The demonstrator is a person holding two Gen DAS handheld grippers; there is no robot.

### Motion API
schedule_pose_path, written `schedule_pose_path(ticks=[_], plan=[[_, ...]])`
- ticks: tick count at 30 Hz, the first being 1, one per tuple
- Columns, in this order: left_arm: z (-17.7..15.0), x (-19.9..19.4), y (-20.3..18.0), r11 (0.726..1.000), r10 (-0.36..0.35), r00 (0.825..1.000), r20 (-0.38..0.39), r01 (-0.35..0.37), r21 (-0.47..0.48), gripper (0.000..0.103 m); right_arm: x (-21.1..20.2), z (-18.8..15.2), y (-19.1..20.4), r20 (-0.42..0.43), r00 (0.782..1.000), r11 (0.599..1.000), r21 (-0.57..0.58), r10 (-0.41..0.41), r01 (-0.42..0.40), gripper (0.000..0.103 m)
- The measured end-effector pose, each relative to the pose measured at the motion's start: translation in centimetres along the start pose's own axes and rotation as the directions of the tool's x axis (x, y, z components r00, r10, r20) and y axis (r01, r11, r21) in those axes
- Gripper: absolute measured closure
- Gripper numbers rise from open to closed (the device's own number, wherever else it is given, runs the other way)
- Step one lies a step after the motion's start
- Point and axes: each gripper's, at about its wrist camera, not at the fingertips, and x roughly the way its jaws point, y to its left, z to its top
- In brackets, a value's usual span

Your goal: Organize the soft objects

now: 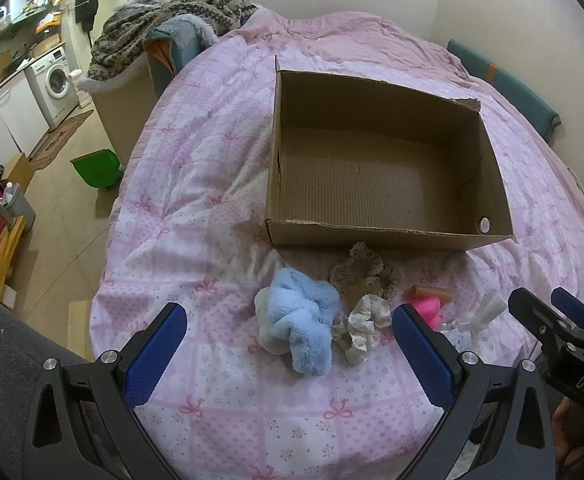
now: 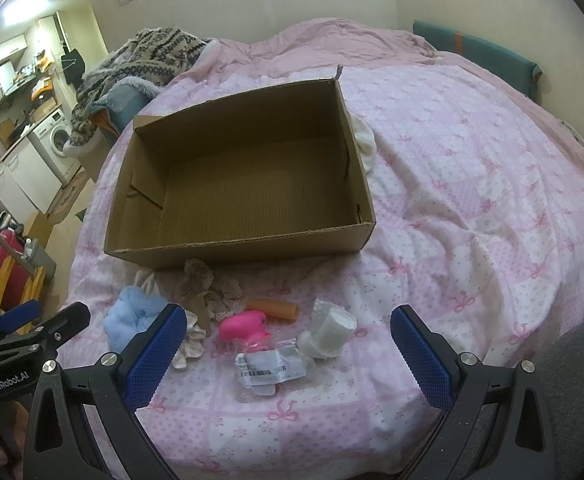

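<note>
A pink quilt (image 1: 220,184) printed with bows is covering the bed, and an open cardboard box (image 1: 376,168) is sitting on it, nothing lying inside. Off the bed's left side a washing machine (image 1: 54,80) is standing under a counter, a green bin (image 1: 94,168) is resting on the tiled floor, and a patterned knit blanket (image 1: 172,12) is lying heaped at the bed's far left corner.

The left gripper (image 1: 290,354) is hovering with its blue fingers (image 1: 154,356) spread wide, holding nothing. Between and just ahead of them a fluffy blue scrunchie (image 1: 300,320) is lying, a cream lace scrunchie (image 1: 362,326) touching its right side, and a beige scrunchie (image 1: 366,276) is sitting farther ahead by the box wall.

The right gripper (image 2: 288,350) is likewise gaping wide and touching nothing. Ahead of its fingers a pink toy (image 2: 244,326), an orange tube (image 2: 274,308), a white cup-shaped piece (image 2: 332,330) and a labelled clear packet (image 2: 268,370) are lying on the quilt.
</note>
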Motion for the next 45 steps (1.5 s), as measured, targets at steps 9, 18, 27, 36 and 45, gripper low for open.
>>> schedule_pose_path(ticks=[9,18,27,36,45], plan=[[-0.04,0.02,0.04,1.000,-0.001,1.000,0.000,0.001,0.002,0.000,0.08,-0.13,-0.10,-0.003,1.000,1.000,-0.001,0.001,-0.001,0.000],[-0.15,0.15,0.10,1.000,0.006,1.000,-0.005,-0.006,0.000,0.000,0.11,-0.10,-0.14,-0.004,1.000,1.000,0.001,0.002,-0.002,0.000],[-0.22,0.30,0.09,1.000,0.004,1.000,-0.009,-0.004,0.002,0.000,0.06,-0.17,-0.16,-0.005,1.000,1.000,0.001,0.002,-0.002,0.000],[-0.25,0.29,0.05,1.000,0.002,1.000,-0.012,-0.002,-0.001,0.000,0.19,-0.13,-0.11,-0.006,1.000,1.000,0.001,0.002,-0.002,0.000],[-0.26,0.30,0.03,1.000,0.002,1.000,-0.013,-0.002,-0.001,0.000,0.20,-0.14,-0.12,-0.007,1.000,1.000,0.002,0.002,-0.002,0.000]])
